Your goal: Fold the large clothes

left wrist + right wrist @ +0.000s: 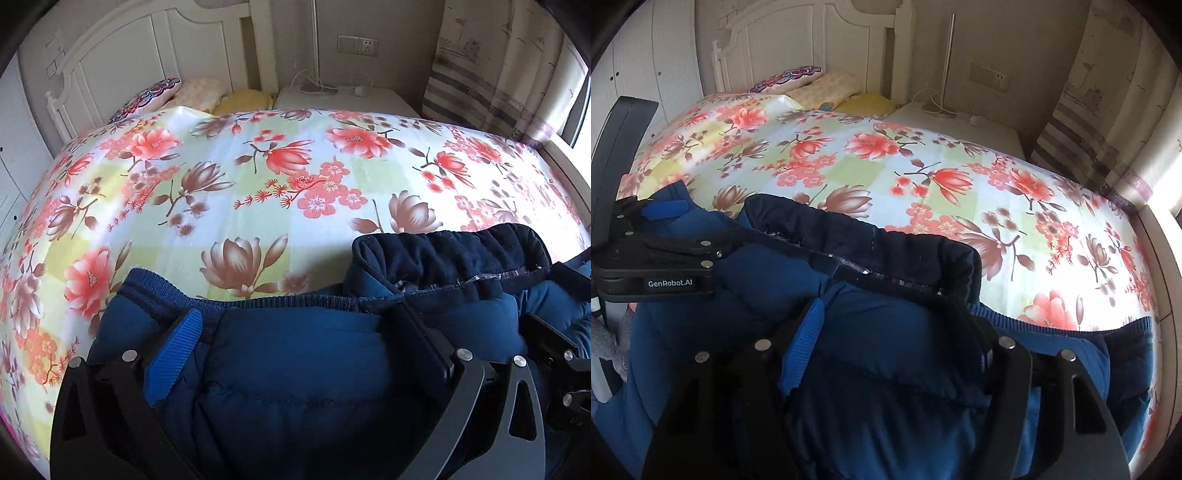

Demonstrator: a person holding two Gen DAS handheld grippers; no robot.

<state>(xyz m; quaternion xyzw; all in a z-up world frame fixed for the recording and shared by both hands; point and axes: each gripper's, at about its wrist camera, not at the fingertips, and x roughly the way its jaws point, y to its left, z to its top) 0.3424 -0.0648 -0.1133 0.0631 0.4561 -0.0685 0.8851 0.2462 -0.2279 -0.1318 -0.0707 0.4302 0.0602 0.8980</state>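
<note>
Two grippers clamp one padded blue garment at the bottom of both views. The left gripper has its jaws closed on a thick fold of it; the right gripper likewise grips bunched padding. No container shows. The garment lies at the near edge of a floral bedsheet, its ribbed hem running left to right. Pillows, a white headboard and a curtain fill the upper frame.
</note>
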